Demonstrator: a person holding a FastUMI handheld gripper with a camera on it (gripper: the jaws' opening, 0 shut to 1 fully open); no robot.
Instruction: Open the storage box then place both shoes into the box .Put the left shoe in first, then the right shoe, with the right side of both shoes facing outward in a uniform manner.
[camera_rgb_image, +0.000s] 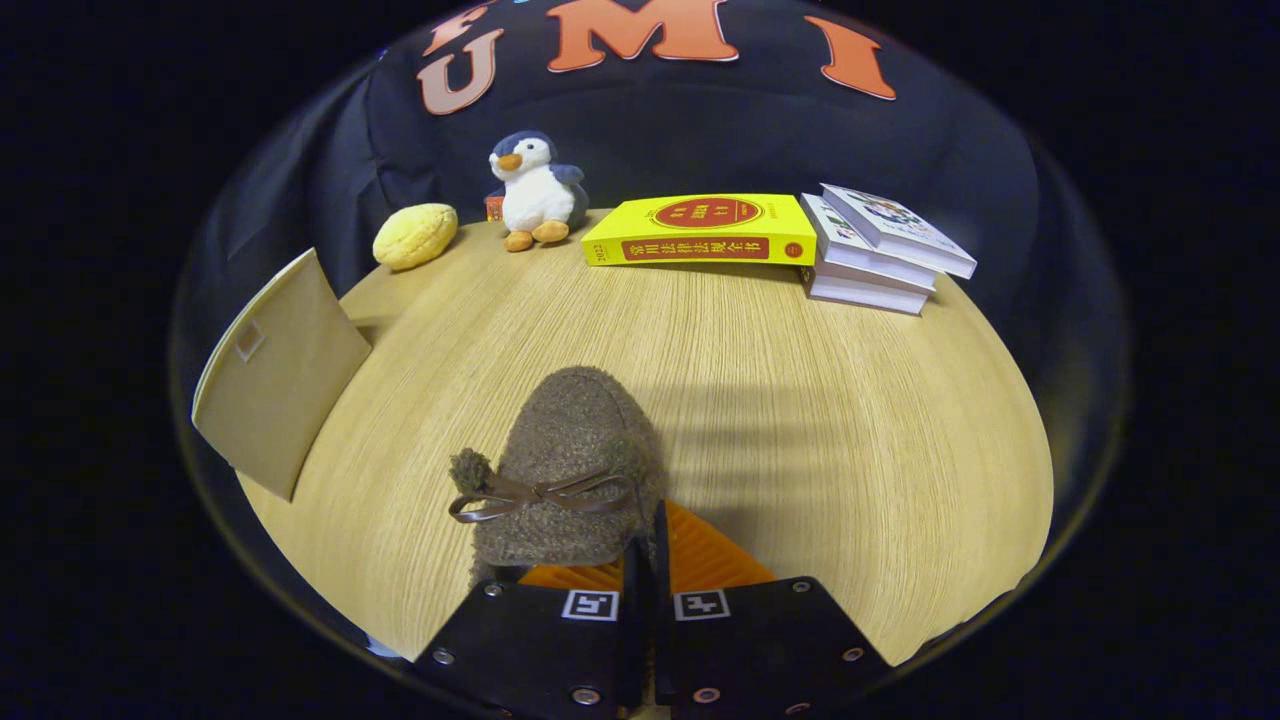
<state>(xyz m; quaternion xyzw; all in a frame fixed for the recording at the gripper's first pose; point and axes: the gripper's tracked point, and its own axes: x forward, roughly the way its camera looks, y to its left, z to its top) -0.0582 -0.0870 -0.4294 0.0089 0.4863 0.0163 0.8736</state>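
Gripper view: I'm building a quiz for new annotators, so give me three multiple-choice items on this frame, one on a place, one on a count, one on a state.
1. Where does the plush penguin stand?
A. At the table's far edge, between the yellow bun-shaped toy and the yellow book
B. On the stacked white books
C. Between the gripper's fingers

2. How many shoes are in sight?
A. None
B. One
C. Three

3. How is the gripper set?
A. Fingers spread wide, nothing near
B. Fingers close together, gripping the heel edge of the brown fuzzy shoe
C. Fingers clamped on the yellow book

Answers:
1 A, the penguin sits beyond the shoe, with the toy on one side and the book on the other.
2 B, a single bow-trimmed shoe lies just ahead of the fingers.
3 B, the fingers nearly meet at the shoe's rear edge.
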